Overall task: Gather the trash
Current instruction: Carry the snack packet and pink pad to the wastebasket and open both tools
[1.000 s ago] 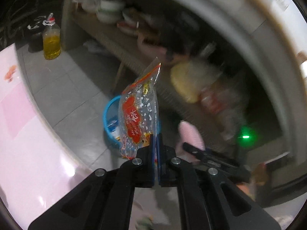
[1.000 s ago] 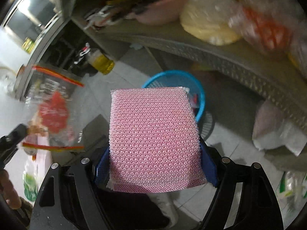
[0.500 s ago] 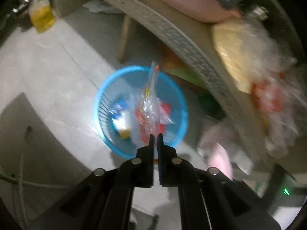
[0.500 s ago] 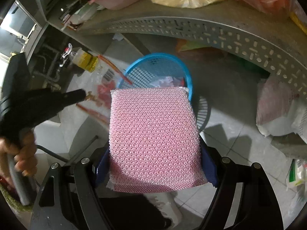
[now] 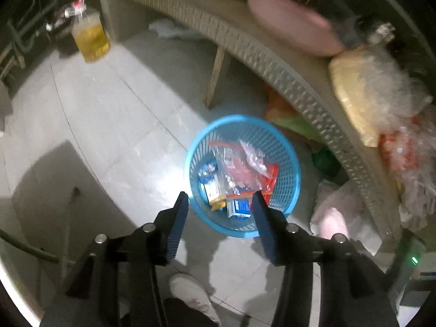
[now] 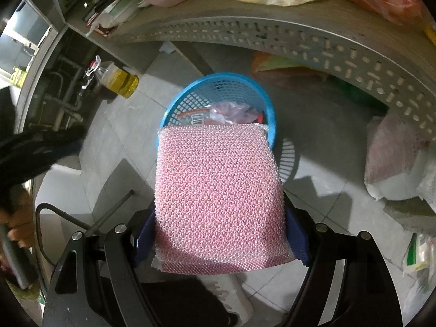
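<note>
A blue mesh basket (image 5: 295, 174) stands on the tiled floor beside a low shelf, with small boxes and wrappers in it. A clear snack bag with red print (image 5: 245, 166) lies loose on top of them. Directly above the basket's near rim hangs my left gripper (image 5: 219, 199); its jaws are opening and nothing is between them. My right gripper (image 6: 220, 218) is shut on a pink mesh sponge (image 6: 218, 179), which hides the near half of the basket (image 6: 188, 92). At the left edge of the right wrist view the left gripper's black body (image 6: 41, 147) shows, held by a hand.
A grey perforated shelf (image 5: 272, 62) loaded with bags curves over the basket's far side. A bottle of yellow oil (image 5: 91, 38) stands on the floor at the far left. A white bag (image 6: 392, 163) lies to the right, and a white shoe (image 5: 190, 288) is underneath.
The left gripper swung down over the basket and opened, and the snack bag it held dropped in. The right gripper sank slightly, still gripping the sponge.
</note>
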Tool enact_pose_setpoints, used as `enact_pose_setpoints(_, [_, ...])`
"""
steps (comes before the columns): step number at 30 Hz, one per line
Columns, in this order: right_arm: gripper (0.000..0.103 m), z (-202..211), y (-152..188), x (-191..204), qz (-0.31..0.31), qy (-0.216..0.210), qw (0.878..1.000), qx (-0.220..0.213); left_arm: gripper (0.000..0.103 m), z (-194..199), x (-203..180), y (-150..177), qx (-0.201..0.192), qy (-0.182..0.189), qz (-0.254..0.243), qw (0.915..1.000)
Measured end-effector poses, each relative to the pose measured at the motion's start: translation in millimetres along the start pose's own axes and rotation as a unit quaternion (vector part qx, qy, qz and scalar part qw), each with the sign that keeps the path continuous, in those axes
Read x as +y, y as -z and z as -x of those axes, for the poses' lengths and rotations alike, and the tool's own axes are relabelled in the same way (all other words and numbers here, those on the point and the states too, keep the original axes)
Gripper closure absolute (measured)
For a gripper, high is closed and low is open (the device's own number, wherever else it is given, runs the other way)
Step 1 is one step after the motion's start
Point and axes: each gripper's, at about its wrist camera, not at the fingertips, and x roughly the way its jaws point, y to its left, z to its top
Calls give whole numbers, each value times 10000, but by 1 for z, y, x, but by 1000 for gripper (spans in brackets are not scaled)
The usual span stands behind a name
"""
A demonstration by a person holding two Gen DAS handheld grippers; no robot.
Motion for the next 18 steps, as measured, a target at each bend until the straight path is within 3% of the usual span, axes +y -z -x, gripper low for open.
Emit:
enact_pose_setpoints(6, [26, -23, -18, 26, 443, 41, 9990, 80, 36, 91, 10, 28, -815, 61, -330, 9961])
enact_pose_setpoints(10, [24, -39, -47, 51, 768, 58, 9970, -32, 28, 151, 23, 71, -1428, 52, -446, 9887])
enact_pose_setpoints(12, [18, -51, -64, 62, 1035, 147, 9944, -161, 24, 177, 31, 96, -1707, 93, -421, 9844])
enact_pose_setpoints(15, [14, -72, -76, 64, 1342, 786, 9871, -378, 21, 200, 50, 129, -1980, 98, -303, 9797])
enact_pose_setpoints(18, [14, -78, -73, 51, 1212, 916, 9881, -234, 21, 217, 74, 164, -2179, -170, -5, 9758])
